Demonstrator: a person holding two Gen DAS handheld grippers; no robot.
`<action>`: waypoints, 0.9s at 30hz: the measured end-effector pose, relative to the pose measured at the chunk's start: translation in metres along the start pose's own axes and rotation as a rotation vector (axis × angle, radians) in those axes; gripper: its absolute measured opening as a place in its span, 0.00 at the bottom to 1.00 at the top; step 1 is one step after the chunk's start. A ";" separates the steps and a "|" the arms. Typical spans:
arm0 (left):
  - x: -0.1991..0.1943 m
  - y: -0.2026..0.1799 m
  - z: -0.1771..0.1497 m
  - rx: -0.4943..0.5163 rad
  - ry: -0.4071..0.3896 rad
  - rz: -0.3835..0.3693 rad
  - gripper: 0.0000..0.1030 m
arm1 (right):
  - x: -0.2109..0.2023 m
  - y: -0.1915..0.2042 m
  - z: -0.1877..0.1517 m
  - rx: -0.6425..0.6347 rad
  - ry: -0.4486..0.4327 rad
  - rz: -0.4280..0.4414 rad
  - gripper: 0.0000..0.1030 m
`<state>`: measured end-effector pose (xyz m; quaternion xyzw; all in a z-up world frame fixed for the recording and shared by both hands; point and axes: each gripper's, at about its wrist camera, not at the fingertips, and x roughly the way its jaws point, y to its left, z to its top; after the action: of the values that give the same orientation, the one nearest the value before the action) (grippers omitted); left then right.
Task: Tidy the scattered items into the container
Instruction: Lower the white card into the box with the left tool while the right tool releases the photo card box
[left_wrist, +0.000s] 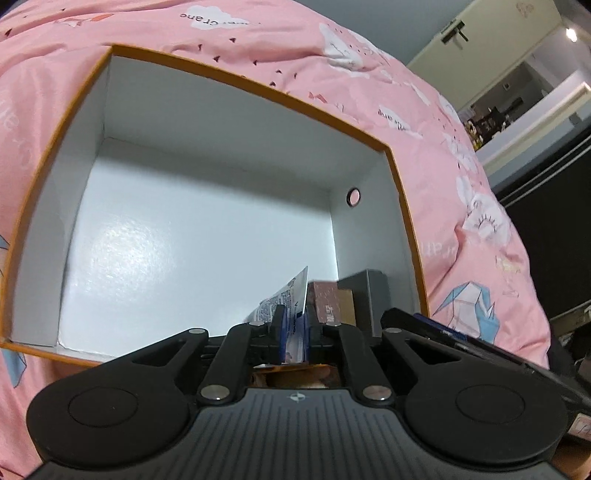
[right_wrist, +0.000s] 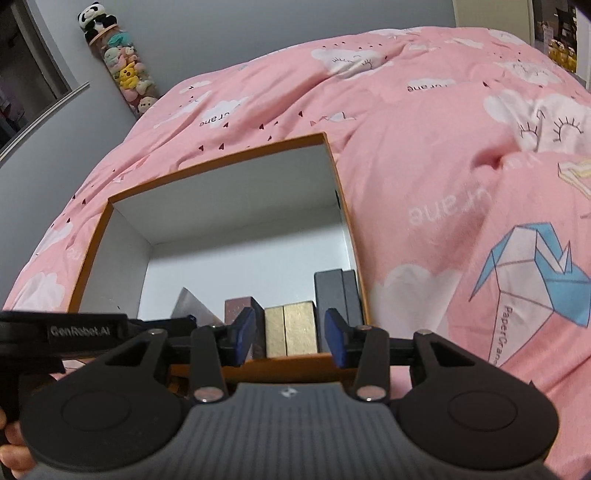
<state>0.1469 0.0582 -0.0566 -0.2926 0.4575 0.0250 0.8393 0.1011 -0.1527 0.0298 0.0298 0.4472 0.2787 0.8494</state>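
An orange-rimmed box with white inside (left_wrist: 258, 88) lies on the pink bed; it also shows in the right wrist view (right_wrist: 343, 206). My left gripper (left_wrist: 295, 332) is shut on a flat printed packet (left_wrist: 291, 295), held over the box's near right corner. In that corner stand a brown box (left_wrist: 325, 299), a gold box (right_wrist: 291, 328) and a dark grey box (right_wrist: 334, 295). My right gripper (right_wrist: 291, 332) is open and empty, just above the box's near rim, with the gold box showing between its blue pads (right_wrist: 245, 332).
A pink quilt with cloud and crane prints (right_wrist: 461, 184) covers the bed all around the box. A tube of plush toys (right_wrist: 125, 66) hangs on the grey wall at the back left. Dark furniture (left_wrist: 546, 229) stands to the right of the bed.
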 end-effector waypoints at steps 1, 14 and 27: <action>0.001 -0.001 -0.001 0.000 -0.003 -0.003 0.10 | -0.001 -0.001 -0.001 0.003 -0.002 0.002 0.43; 0.001 -0.002 0.001 -0.013 0.012 -0.065 0.24 | -0.013 -0.009 -0.008 0.011 -0.025 -0.002 0.45; 0.000 0.004 0.005 -0.067 0.092 -0.057 0.13 | -0.021 -0.013 -0.013 0.015 -0.040 -0.006 0.46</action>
<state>0.1489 0.0642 -0.0563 -0.3344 0.4858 0.0028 0.8075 0.0876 -0.1764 0.0344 0.0406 0.4323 0.2722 0.8587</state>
